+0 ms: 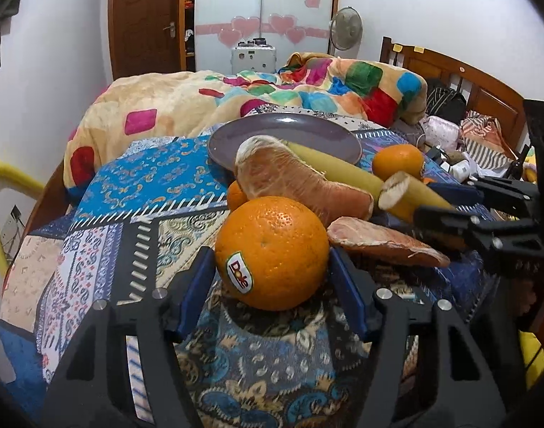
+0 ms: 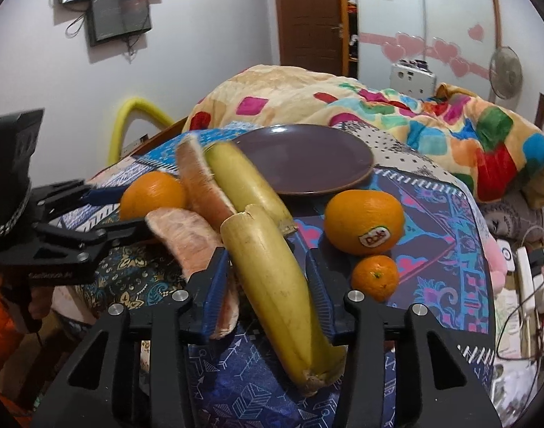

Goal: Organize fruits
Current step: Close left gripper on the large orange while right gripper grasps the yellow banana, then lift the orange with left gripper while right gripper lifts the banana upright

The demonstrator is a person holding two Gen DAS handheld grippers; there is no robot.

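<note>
A large Dole orange (image 1: 272, 253) sits between the open fingers of my left gripper (image 1: 272, 264), touching or nearly touching both pads. Behind it lie two peeled pomelo wedges (image 1: 293, 182), (image 1: 386, 242) and two banana halves (image 1: 336, 167). My right gripper (image 2: 266, 271) is open around the near banana half (image 2: 275, 292), which lies on the cloth. The far banana half (image 2: 247, 182) rests by the purple plate (image 2: 307, 157). A second Dole orange (image 2: 364, 221) and a small mandarin (image 2: 375, 278) lie to the right. The left gripper (image 2: 122, 214) also shows at the left.
The fruits lie on a patterned blue cloth (image 1: 136, 192) over a bed. A colourful blanket (image 1: 272, 92) is heaped behind the plate. Cables and a power strip (image 2: 525, 278) lie at the right edge. A wooden headboard (image 1: 468, 82) stands far right.
</note>
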